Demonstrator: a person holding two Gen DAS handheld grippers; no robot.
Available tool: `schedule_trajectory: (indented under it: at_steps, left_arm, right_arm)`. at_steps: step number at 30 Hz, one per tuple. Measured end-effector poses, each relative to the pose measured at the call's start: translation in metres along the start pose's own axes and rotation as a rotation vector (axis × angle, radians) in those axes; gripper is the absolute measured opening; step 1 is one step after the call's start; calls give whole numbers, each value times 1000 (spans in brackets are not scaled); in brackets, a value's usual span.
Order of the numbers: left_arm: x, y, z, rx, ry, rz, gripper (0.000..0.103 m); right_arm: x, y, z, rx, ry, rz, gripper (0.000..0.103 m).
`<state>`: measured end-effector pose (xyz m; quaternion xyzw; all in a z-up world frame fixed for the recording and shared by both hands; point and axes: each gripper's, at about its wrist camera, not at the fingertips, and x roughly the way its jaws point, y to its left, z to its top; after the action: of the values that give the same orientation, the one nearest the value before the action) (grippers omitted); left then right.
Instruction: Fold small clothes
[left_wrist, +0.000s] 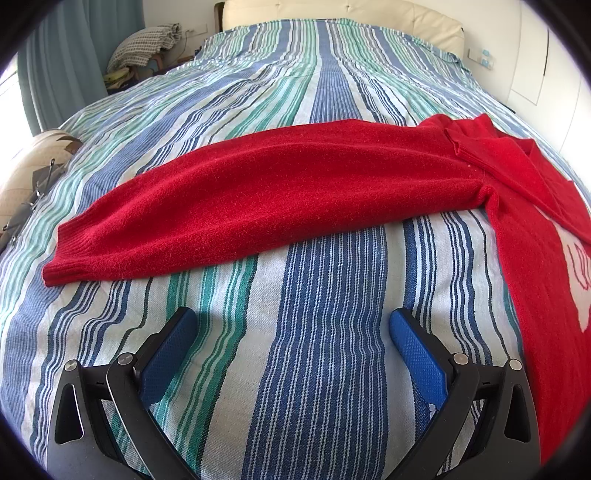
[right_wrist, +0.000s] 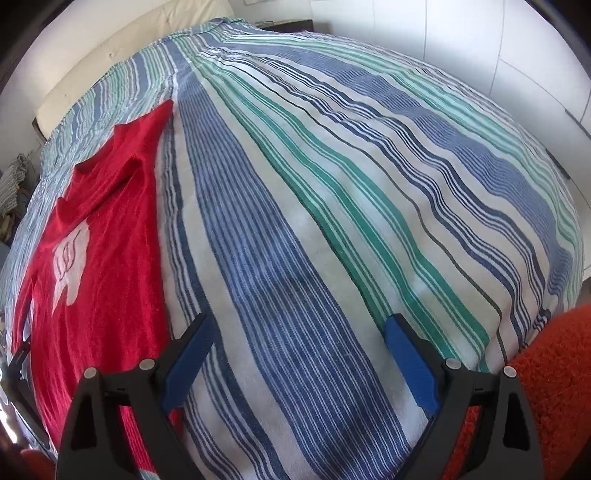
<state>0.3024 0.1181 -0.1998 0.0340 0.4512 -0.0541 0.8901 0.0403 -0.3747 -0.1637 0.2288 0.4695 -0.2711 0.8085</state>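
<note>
A wide bed under a blue, green and white striped woven cover fills both views, with a cream padded headboard at its far end. A red knitted sweater lies flat on the cover, one long sleeve stretched out across the stripes, a white motif on its front. The left tongs hang over bare cover just short of that sleeve, spread wide and empty. The right tongs are equally wide apart, holding nothing, beside the sweater's body.
</note>
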Motion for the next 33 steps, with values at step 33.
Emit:
schedule_trajectory:
  at_steps: [33]
  left_arm:
    - [-1,1,0,-3,0,-1,103]
  right_arm:
    - [121,-8,181,-103,-188,-185,103]
